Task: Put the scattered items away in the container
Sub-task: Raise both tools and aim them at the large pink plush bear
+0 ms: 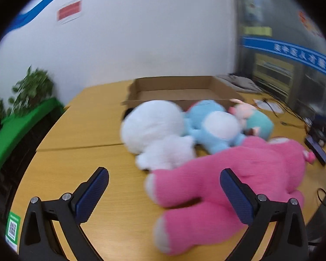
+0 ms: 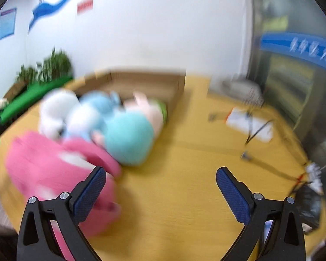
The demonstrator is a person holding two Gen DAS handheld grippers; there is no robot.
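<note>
Crowding cardboard box (image 1: 180, 87): fuzzy plush toys (image 1: 228, 174).

Yellow table (image 1: 80, 130); potted plant (image 1: 32, 84); papers (image 2: 250, 124); black cables (image 2: 256, 132)

pink plush (image 1: 239, 174), white plush (image 1: 154, 130), blue plush (image 1: 213, 128), brown box (image 1: 180, 89).

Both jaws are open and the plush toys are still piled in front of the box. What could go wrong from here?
1. The pink plush lies against the white plush and the blue plush; lifting it may drag them along.
2. The teal plush sits tight against the cardboard box; a grab there may shove the box.
3. Loose cables lie near the right gripper and could snag.
</note>
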